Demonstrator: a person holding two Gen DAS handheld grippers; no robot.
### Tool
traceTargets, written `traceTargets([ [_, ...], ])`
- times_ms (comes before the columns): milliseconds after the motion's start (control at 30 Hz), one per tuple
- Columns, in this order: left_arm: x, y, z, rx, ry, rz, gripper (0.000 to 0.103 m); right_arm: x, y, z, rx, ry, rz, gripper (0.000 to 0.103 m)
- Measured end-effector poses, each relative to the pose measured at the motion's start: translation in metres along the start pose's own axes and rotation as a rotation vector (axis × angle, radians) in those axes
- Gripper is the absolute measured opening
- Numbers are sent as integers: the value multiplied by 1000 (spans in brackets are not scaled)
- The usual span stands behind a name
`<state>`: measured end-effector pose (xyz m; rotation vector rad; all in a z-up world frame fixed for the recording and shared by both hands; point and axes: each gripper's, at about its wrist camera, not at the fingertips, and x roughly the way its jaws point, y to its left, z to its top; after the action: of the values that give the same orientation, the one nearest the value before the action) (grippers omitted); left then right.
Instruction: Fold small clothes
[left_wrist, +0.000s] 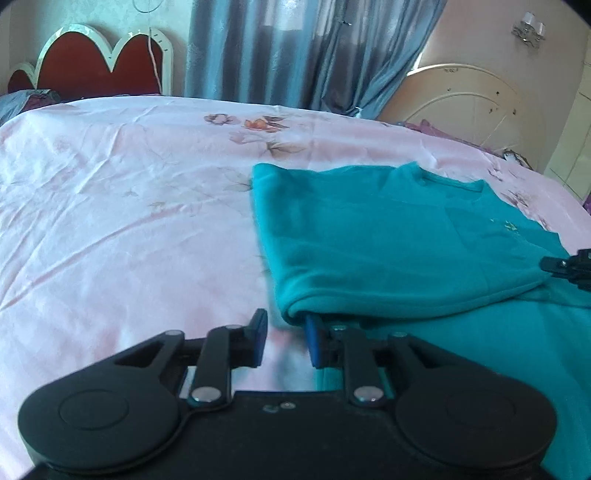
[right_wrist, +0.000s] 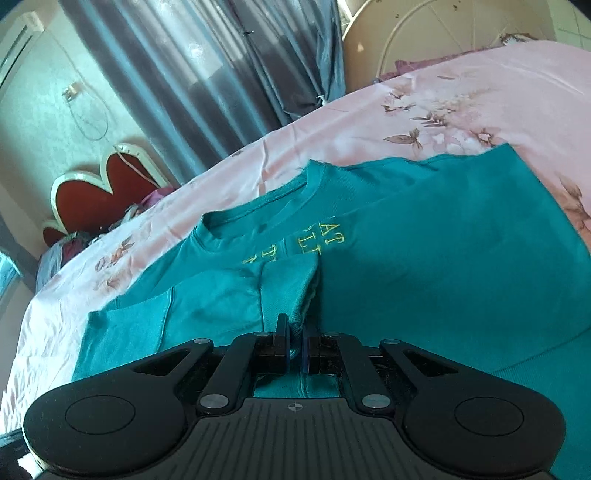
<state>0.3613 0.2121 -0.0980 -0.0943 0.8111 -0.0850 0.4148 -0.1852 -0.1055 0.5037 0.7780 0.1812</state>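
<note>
A: First item, nearest the lens?
B: Left gripper (left_wrist: 284, 339), black plastic linkage with blue pads. Jaws parted over bare sheet; nothing between them. The right-hand pad (left_wrist: 316, 341) sits just under the rolled edge of the garment.

A: Second item?
B: Right gripper (right_wrist: 293, 341), same build. Jaws nearly closed, pinching a bunched fold of teal cloth.

A: The garment?
B: Teal shirt (right_wrist: 424, 251), soft knit with a ribbed round collar, lying on the bed partly folded, one side doubled over the body. Yellow embroidered lettering (right_wrist: 314, 245) across the chest; only "AT" reads clearly, the rest is cut off by the fold.

A: Surface?
B: Pink bedsheet (left_wrist: 122, 206), smooth, lightly creased, printed with pale flowers.

A: Surroundings?
B: Red scalloped headboard (left_wrist: 92, 66) with white trim; grey-blue pleated curtain (left_wrist: 258, 48); cream arched headboard (left_wrist: 469, 99).
</note>
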Motion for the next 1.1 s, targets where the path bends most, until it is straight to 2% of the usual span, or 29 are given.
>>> traceTargets([
  [67,3,-3,-3,1,11,-5,18,2,-2,-1,-1,9,-1,5],
  [200,1,3,-3,-69,7,-25,18,2,-3,-2,-4,13,1,5],
  [333,-11,10,0,-160,-56,-53,27,1,-1,0,-10,9,8,5],
  [400,-5,12,1,-194,-43,-77,34,3,-1,-1,-13,15,9,5],
  [533,12,7,-2,-215,8,-111,33,3,-3,-2,-8,21,10,5],
  [567,13,6,-3,-222,3,-118,31,3,-3,-2,-7,20,8,5],
  [600,13,6,-3,-224,1,-117,10,2,-4,-1,-9,18,5,5],
  [667,7,10,-1,-240,-34,-99,7,-3,-2,0,-31,-8,-14,5],
  [733,-4,3,-2,-154,-95,-25,7,-12,0,2,-65,-56,-23,5],
  [767,-4,-4,-4,-99,-97,7,7,-12,1,1,-92,-66,-36,5],
  [833,7,-14,-9,-17,-41,56,7,0,-3,-2,-100,-4,-64,5],
  [967,7,-11,-11,-41,-45,76,17,4,-11,-7,-69,11,-49,5],
  [1033,7,-8,-10,-40,-44,70,17,3,-10,-6,-71,10,-46,5],
  [1100,9,-6,-9,-40,-33,49,11,0,-10,-6,-77,-1,-44,5],
])
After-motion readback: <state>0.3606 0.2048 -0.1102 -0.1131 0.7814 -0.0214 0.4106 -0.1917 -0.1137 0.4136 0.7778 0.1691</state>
